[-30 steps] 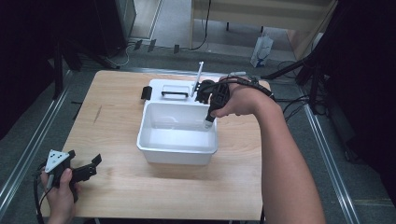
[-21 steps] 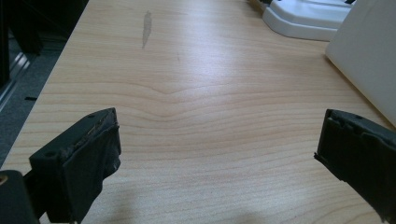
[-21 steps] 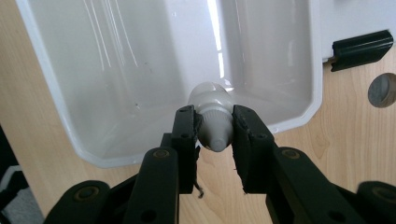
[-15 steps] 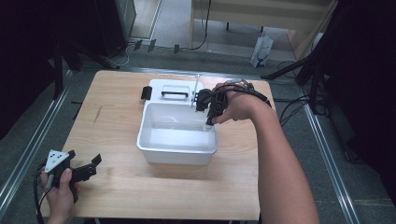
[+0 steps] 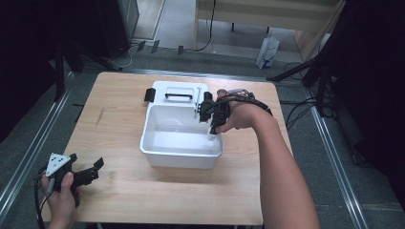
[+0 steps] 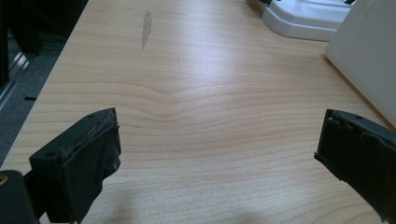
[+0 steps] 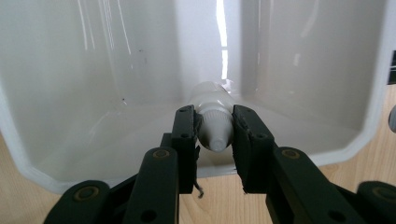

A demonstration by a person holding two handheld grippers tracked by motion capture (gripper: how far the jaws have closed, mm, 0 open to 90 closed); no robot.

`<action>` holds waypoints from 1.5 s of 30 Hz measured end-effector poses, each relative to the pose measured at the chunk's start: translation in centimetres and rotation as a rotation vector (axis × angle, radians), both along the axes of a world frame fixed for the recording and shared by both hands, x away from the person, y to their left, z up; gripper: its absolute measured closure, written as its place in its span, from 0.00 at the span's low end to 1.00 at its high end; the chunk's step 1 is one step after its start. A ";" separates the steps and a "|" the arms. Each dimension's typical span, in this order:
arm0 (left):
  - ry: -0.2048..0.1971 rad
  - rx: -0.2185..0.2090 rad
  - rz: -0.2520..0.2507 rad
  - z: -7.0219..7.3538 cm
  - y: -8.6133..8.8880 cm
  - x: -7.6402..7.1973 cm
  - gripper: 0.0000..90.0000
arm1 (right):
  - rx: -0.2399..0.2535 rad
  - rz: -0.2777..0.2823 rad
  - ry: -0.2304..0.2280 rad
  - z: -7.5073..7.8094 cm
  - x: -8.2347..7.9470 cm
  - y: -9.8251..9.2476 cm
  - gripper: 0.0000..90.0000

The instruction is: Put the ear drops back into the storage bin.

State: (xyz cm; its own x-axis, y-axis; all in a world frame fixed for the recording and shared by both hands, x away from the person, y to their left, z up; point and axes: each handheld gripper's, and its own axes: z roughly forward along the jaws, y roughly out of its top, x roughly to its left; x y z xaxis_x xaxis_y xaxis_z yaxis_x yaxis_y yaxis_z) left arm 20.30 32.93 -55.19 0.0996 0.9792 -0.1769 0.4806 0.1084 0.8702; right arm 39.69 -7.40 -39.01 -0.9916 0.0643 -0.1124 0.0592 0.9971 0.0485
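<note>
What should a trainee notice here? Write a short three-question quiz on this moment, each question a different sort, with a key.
1. True or false: the right gripper is closed on a small white bottle.
2. Multiple choice: the left gripper is
A. clamped on the lid
B. open over bare table
C. inside the bin
3. Fill in: behind the white bin, the lid lies flat with its black ____ facing up.

Key
1. True. In the right gripper view the jaws pinch the bottle by its cap end, pointing into the bin.
2. B. Its jaws stand wide apart above the wooden table.
3. Handle.
</note>
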 end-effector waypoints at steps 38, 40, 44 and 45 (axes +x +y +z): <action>0.000 -0.007 -0.002 0.0 0.0 0.0 0.00 | -0.116 0.031 -0.026 -4.8 0.5 1.3 0.80; 0.000 -0.007 -0.002 0.0 0.0 0.0 0.00 | -0.118 0.032 -0.027 -4.9 0.5 1.4 0.79; 0.000 -0.006 -0.002 0.0 0.0 0.0 0.00 | -0.124 0.031 -0.028 -5.0 0.5 1.4 0.79; -0.001 -0.006 -0.002 0.0 0.0 0.0 0.00 | -0.119 0.026 -0.031 -4.9 0.5 1.4 0.79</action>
State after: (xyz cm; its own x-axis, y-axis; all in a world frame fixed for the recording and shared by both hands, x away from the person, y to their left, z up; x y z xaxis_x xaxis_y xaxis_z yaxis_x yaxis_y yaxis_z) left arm 20.30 32.97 -55.21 0.1016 0.9779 -0.1829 0.4796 0.1129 0.8702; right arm 40.24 -6.00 -43.93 -0.9886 0.0229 -0.1486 0.0334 0.9971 -0.0686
